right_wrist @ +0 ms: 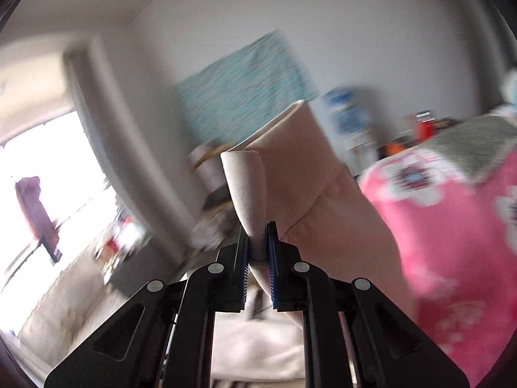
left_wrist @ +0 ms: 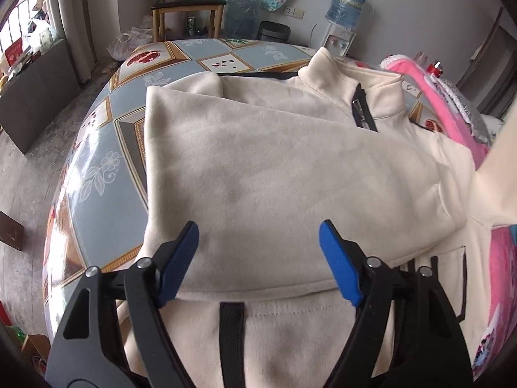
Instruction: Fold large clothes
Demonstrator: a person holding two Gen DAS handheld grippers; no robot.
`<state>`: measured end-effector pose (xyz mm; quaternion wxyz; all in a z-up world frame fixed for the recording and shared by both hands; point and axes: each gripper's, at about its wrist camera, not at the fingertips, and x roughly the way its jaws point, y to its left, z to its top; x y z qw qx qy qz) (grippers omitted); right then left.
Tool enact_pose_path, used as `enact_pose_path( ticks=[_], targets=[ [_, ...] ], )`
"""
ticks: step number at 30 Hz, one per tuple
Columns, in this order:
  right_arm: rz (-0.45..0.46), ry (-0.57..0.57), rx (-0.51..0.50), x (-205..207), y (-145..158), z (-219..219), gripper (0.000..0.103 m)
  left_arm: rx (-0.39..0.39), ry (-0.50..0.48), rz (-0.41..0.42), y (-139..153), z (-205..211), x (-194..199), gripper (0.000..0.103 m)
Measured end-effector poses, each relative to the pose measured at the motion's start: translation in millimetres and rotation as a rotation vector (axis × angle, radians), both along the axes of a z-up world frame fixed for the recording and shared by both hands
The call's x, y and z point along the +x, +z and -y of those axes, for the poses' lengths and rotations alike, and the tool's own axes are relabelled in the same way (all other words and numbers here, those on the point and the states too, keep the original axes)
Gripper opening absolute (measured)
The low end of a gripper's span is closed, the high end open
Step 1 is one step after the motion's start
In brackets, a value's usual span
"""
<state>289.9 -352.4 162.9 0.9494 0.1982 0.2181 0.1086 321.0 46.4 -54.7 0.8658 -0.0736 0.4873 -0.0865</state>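
The left gripper (left_wrist: 258,252), blue pads spread apart, hovers over the cream fleece zip-collar jacket (left_wrist: 274,168) spread mid-frame on the patterned tablecloth-covered table (left_wrist: 97,174). The right gripper (right_wrist: 258,252) is clamped on the jacket's raised sleeve cuff (right_wrist: 245,187), with pink floral bedding (right_wrist: 452,226) at right.

A cream fleece jacket (left_wrist: 274,168) lies front-up on the table (left_wrist: 97,168), its stand-up collar (left_wrist: 352,74) toward the far edge and its hem toward the near edge. One side is folded flat across the chest, smooth side out, ending in a straight edge above the hem. A short black zipper (left_wrist: 363,110) runs down from the collar, and black trim marks the hem and pocket. Its sleeve (right_wrist: 310,200) is lifted off the table near the right edge, the cuff (right_wrist: 247,190) pinched and upright.
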Motion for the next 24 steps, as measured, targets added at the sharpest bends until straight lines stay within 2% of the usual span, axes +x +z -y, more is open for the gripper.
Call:
enact_pose_path(
  ticks=[4,7,10,12,13,14,15,17,18,21,24],
  targets=[
    [-0.134,0.146,-0.056,46,-64,-95,0.011,-0.037,-0.037,0.008,9,-13,-15,0.064],
    [-0.324,0.248,-0.177,75,-148,-167,0.011,-0.071,-0.076,-0.012,13,-19,-24,0.063],
    [-0.589,0.343,-0.211,91,-229,-203,0.016,-0.087,-0.105,-0.002,15,-24,-32,0.063],
    [-0.663,0.361,-0.16,85,-255,-204,0.017,-0.103,-0.121,0.006,17,-27,-36,0.063],
    [-0.657,0.362,-0.131,81,-258,-198,0.017,-0.115,-0.129,0.01,18,-28,-36,0.063],
    [-0.642,0.367,-0.091,77,-256,-185,0.024,-0.13,-0.14,0.014,20,-29,-35,0.062],
    [-0.633,0.371,-0.058,73,-253,-176,0.044,-0.144,-0.147,0.018,21,-30,-33,0.062],
    [-0.59,0.336,-0.013,54,-238,-159,0.066,-0.174,-0.161,0.015,22,-26,-24,0.062],
    [-0.566,0.328,0.0,47,-231,-150,0.069,-0.193,-0.164,0.008,22,-23,-18,0.06],
    [-0.535,0.306,0.028,24,-222,-122,0.07,-0.246,-0.176,-0.022,18,-12,1,0.056],
    [-0.533,0.24,-0.021,0,-219,-104,0.07,-0.27,-0.166,-0.071,8,1,20,0.052]
  ],
)
